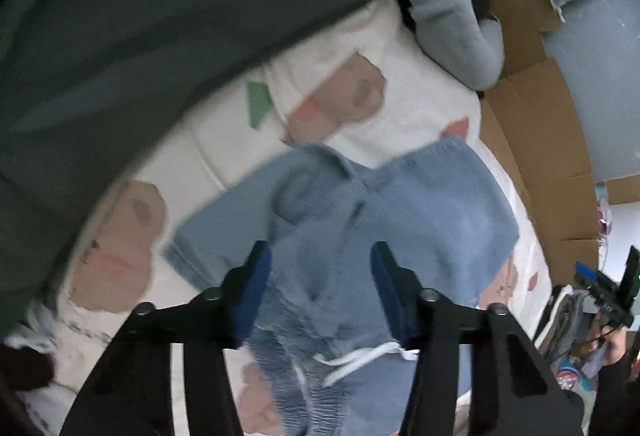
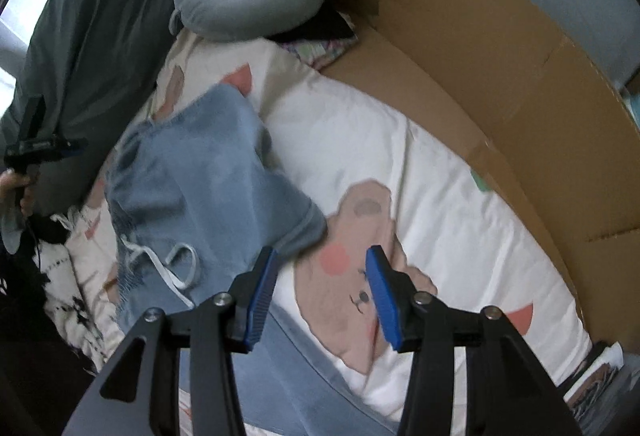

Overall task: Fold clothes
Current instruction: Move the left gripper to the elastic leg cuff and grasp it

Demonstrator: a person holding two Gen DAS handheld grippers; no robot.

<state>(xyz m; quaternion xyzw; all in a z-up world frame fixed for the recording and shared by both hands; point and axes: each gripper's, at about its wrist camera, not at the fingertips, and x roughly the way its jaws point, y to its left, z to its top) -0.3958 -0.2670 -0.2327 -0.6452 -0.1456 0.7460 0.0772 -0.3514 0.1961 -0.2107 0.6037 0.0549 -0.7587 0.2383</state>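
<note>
Jaws of both grippers stand partly apart above the bed, holding nothing.

Between the blue pads of the left gripper (image 1: pixel 320 290) nothing is pinched; the blue clothes (image 1: pixel 352 220) lie below it on the bed's white printed cover (image 1: pixel 420 108), crumpled in a heap with a white drawstring (image 1: pixel 360 356) trailing from the gathered waistband. The right gripper (image 2: pixel 322 294) hangs past the heap's edge, over a pink bear print (image 2: pixel 360 248) on the cover, with the blue fabric just beside its left finger and nothing gripped. A dark green pillow (image 1: pixel 160 36) lies beyond the clothes, a grey neck pillow (image 2: pixel 248 8) rests at the head of the bed, and brown cardboard (image 2: pixel 500 84) lines the far side along the mattress.
</note>
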